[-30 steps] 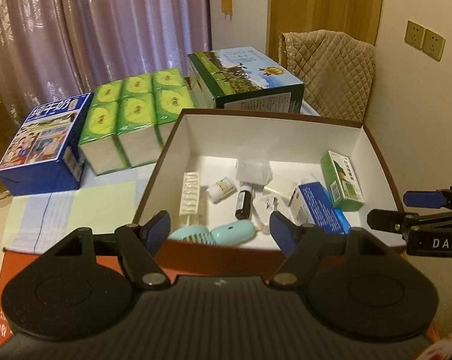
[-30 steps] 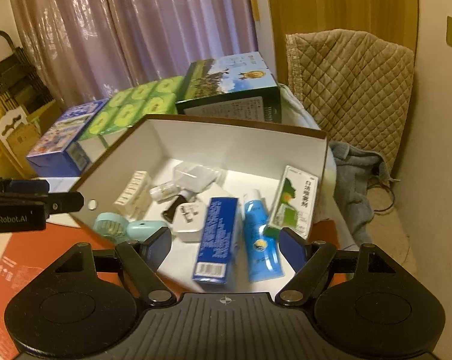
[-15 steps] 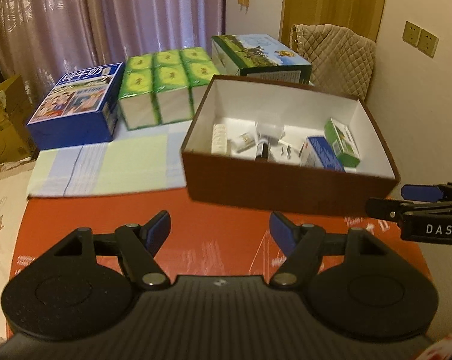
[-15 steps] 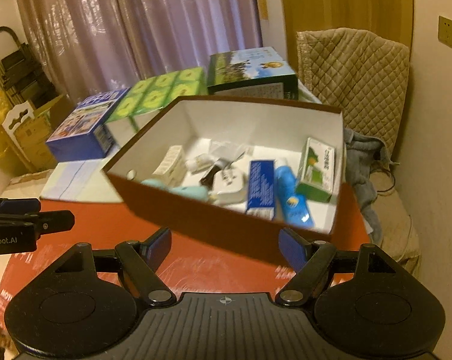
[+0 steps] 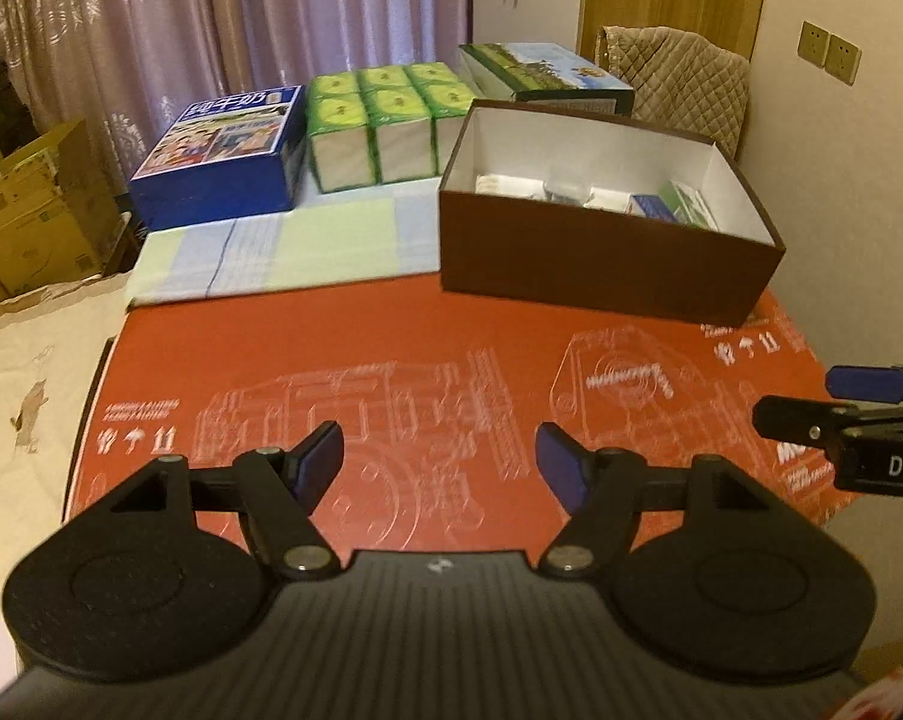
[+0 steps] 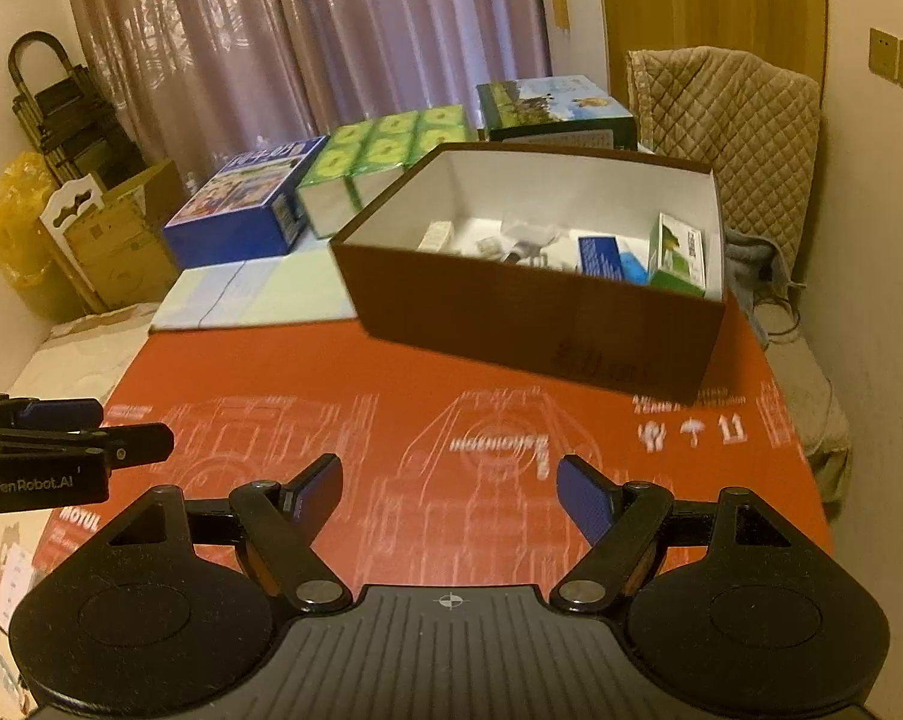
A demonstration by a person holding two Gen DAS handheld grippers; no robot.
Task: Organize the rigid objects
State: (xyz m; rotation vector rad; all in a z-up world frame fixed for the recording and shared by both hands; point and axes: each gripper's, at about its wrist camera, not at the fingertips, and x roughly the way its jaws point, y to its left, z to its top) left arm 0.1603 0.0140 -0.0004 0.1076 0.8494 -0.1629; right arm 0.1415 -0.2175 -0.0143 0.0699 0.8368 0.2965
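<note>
Recording box (image 5: 601, 258) as standing on the far right part of the red sheet (image 5: 391, 360), open top upward, near wall facing both cameras. Finding small rigid goods lying inside on its floor, among them a green packet (image 6: 679, 258) leaning against the right wall and a blue packet (image 6: 601, 258) just beside it; failing to identify the rest, being blurred and half hidden behind the near wall. Judging the goods as gathered there on purpose, with the box serving as the one container for loose items and keeping the sheet bare. Noting larger cartons ranged along the far edge behind a pale cloth (image 5: 283, 252): blue carton (image 5: 223, 162) at far left, green packs (image 5: 379, 120) in the middle, printed carton (image 5: 541, 75) touching or nearly touching the far side of the box; judging these as too big for the box and so lined up outside it. Logging a quilted chair (image 5: 679, 78) beyond, far right. Inspecting left claw (image 5: 439, 450): hanging over the near sheet, jaws standing moderately wide, gripping nothing, touching nothing. Inspecting right claw (image 6: 445, 474): likewise hanging over the near sheet, well apart from the box, jaws standing about as wide, carrying nothing. Seeing each claw at the edge of the other's view, side by side. Judging sorting as largely finished, with no loose item showing on the sheet.
</note>
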